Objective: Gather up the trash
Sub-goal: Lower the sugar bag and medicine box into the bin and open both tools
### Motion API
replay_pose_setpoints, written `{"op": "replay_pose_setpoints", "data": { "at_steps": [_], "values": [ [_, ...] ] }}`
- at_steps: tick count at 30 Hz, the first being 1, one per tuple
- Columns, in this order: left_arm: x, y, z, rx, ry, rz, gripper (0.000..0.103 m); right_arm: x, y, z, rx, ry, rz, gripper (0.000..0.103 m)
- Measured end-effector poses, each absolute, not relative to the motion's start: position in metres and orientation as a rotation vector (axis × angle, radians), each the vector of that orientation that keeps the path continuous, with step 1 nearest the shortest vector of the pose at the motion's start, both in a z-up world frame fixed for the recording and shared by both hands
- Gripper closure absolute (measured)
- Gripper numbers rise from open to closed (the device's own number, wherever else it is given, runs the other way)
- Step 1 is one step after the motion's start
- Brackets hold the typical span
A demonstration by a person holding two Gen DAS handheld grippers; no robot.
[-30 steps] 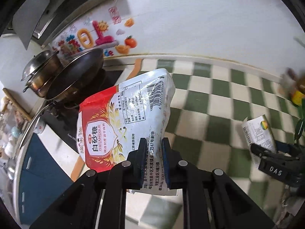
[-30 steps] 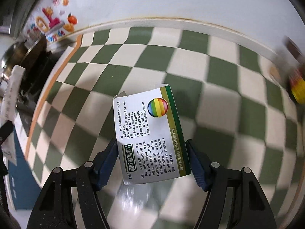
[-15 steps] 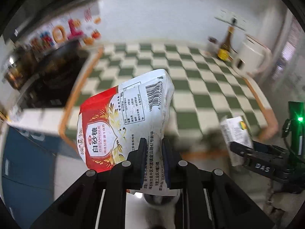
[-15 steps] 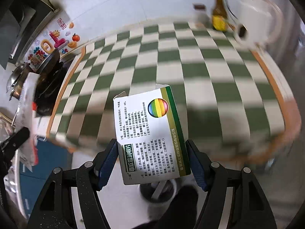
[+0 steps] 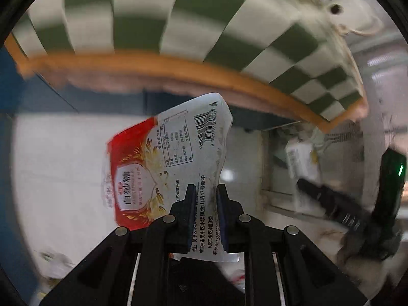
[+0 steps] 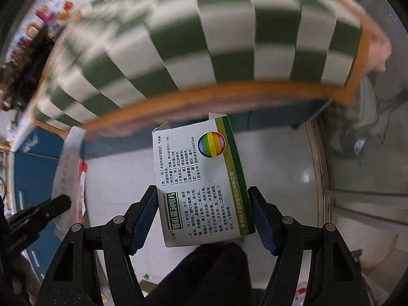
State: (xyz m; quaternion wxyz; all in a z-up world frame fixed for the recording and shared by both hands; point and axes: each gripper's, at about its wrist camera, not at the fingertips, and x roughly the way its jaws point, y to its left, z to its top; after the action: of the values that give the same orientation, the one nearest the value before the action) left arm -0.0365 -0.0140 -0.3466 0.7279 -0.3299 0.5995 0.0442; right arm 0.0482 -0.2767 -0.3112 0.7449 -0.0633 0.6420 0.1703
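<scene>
Both grippers have swung off the checkered counter (image 6: 229, 38) toward the floor: left gripper (image 5: 205, 199) pinches the sugar bag (image 5: 173, 158), right gripper (image 6: 204, 214) clamps the medicine box (image 6: 201, 178), lower centre, ready for binning.

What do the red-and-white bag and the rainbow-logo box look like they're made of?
Sugar bag, held in the left gripper: thin glossy plastic film, judging by its crumpled, curling edge and sheen. Medicine box, held in the right gripper: printed cardboard, probably light coated stock, with flat faces, crisp folds and an open torn flap on top.
</scene>
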Motion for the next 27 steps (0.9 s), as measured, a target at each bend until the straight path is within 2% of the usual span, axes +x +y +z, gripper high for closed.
{"op": "replay_pose_setpoints", "data": {
  "at_steps": [3,8,13,16,18,19,22,24,27],
  "values": [
    [-0.010,-0.013,-0.438,-0.846,1.352,0.075,0.090,0.062,-0.288,-0.379,-0.146,1.453,0.339,0.031],
    [0.024,-0.016,-0.582,-0.896,1.460,0.100,0.089,0.088,-0.307,-0.503,-0.145,1.516,0.288,0.031],
    [0.042,-0.024,-0.687,-0.905,1.577,0.086,0.078,0.102,-0.311,-0.593,-0.152,1.565,0.290,0.031],
    [0.046,-0.025,-0.708,-0.886,1.592,0.101,0.064,0.106,-0.307,-0.633,-0.161,1.594,0.303,0.031],
    [0.038,-0.021,-0.705,-0.886,1.568,0.110,0.024,0.105,-0.300,-0.652,-0.162,1.615,0.326,0.031],
    [0.032,-0.017,-0.700,-0.903,1.538,0.115,0.020,0.104,-0.296,-0.658,-0.155,1.621,0.333,0.031],
    [0.023,-0.007,-0.689,-0.862,1.506,0.168,0.016,0.100,-0.281,-0.673,-0.140,1.644,0.367,0.031],
    [0.011,0.003,-0.680,-0.817,1.486,0.226,0.003,0.098,-0.269,-0.684,-0.115,1.667,0.393,0.031],
    [0.001,0.016,-0.668,-0.721,1.463,0.315,0.002,0.099,-0.250,-0.706,-0.082,1.714,0.437,0.031]
  ]
}}
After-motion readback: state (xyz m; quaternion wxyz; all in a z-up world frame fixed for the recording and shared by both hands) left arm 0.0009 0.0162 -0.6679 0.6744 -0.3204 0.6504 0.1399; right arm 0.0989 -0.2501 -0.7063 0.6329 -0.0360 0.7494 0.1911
